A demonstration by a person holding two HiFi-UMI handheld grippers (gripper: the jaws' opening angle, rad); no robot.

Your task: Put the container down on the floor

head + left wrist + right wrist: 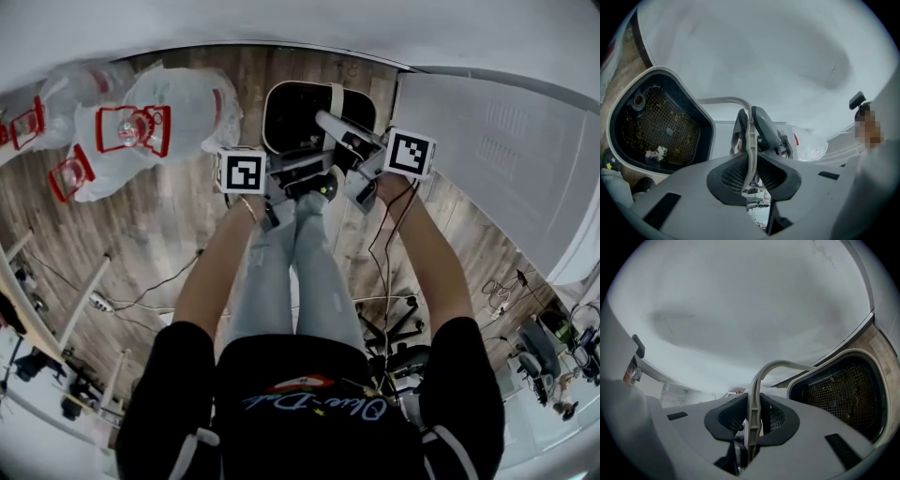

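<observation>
Both of my claws grip one thin grey handle [750,140]. The left claw [750,174] presses its dark pads against either side of it, and the right claw [751,422] pinches the same handle further along. The container [670,71], white-rimmed with a dark mesh lining, hangs from that handle just beyond my shoes [309,187], over the wooden floor [169,234]. Whether its base touches the boards cannot be told. Well off to the left lie clear bags [178,112] with red markings.
</observation>
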